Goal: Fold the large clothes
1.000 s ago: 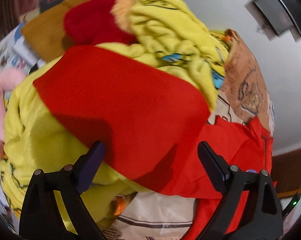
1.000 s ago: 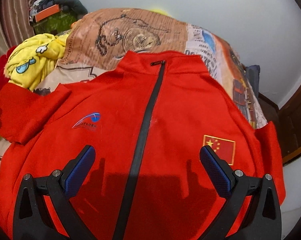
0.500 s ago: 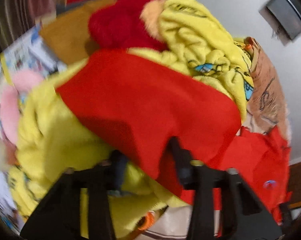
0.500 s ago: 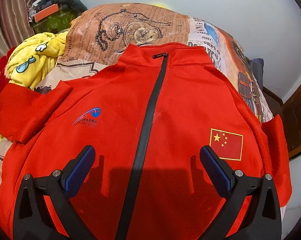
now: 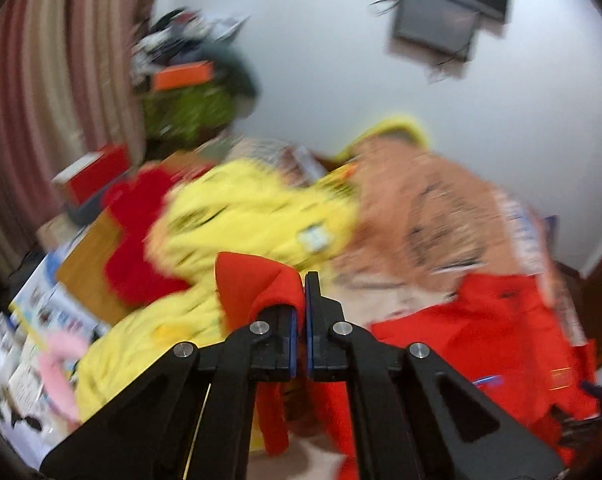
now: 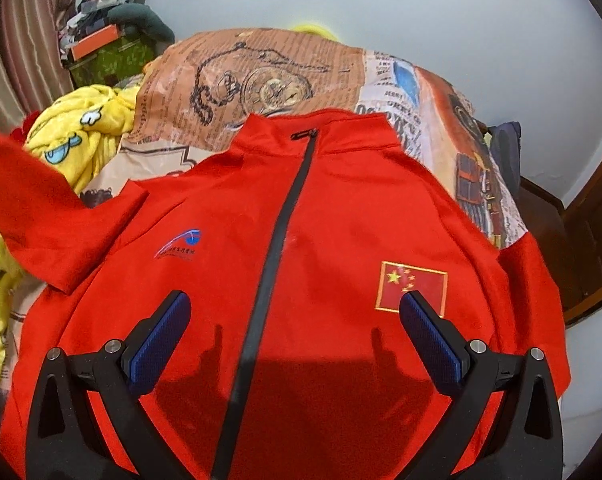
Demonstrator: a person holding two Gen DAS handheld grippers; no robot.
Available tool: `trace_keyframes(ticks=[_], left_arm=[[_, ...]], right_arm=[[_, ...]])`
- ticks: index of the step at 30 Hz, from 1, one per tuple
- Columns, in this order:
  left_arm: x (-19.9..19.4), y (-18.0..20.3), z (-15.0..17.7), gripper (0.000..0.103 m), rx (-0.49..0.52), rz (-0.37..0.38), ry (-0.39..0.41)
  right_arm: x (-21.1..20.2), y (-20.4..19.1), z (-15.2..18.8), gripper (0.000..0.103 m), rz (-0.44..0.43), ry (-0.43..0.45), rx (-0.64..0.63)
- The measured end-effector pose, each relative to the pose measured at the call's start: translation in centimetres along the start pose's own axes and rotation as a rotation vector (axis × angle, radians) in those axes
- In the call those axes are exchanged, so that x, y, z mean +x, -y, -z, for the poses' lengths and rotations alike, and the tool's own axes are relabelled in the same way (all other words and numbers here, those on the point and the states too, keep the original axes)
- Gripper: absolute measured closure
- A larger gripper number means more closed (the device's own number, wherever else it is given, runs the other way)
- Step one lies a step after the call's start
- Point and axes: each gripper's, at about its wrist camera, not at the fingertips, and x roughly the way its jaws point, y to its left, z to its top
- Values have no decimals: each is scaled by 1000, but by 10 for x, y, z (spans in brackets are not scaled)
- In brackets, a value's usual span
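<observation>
A red zip-up jacket (image 6: 321,240) lies front-up on the bed, with a black zipper, a logo on one chest side and a flag patch on the other. My right gripper (image 6: 293,320) is open and empty above its lower front. The jacket's left sleeve (image 6: 49,216) is raised at the left edge of the right wrist view. My left gripper (image 5: 304,292) is shut on the red sleeve cuff (image 5: 257,284), held up above the bed. The jacket body (image 5: 481,328) lies to its right.
A yellow fleece blanket (image 6: 77,128) is heaped left of the jacket on the newspaper-print bedspread (image 6: 269,80). Boxes and clutter (image 5: 181,92) stand by the curtain at the back left. A wooden bed frame (image 6: 573,248) runs along the right.
My left gripper has closed on the red sleeve and lifted it up from the yellow blanket. My right gripper has stayed open and drifted slightly down the jacket.
</observation>
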Motion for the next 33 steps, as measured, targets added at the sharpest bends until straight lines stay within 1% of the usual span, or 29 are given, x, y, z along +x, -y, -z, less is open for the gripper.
trace_keyframes(ticks=[3, 7, 10, 13, 17, 20, 24, 27, 30, 33], left_arm=[[-13, 48, -17, 101, 44, 98, 30], [-17, 113, -24, 101, 112, 191, 33], [-18, 167, -16, 101, 194, 246, 23], [-11, 215, 2, 101, 265, 301, -12], [4, 271, 32, 101, 350, 360, -82], [19, 310, 62, 101, 408, 407, -166], [37, 347, 102, 101, 479, 454, -278], [48, 365, 132, 101, 524, 481, -361], [56, 370, 152, 101, 541, 519, -443], [64, 373, 171, 101, 561, 535, -506]], right_arm=[[-7, 10, -1, 0, 0, 17, 20], [-17, 25, -2, 0, 3, 37, 48], [-23, 36, 1, 0, 10, 49, 64], [-27, 52, 3, 0, 24, 55, 83], [-30, 75, 11, 0, 46, 49, 119], [-31, 92, 18, 0, 56, 37, 147], [-31, 110, 27, 0, 67, 17, 183], [-30, 121, 33, 0, 67, 3, 206], [-28, 128, 38, 0, 72, -10, 214], [-30, 132, 43, 0, 85, -18, 209]])
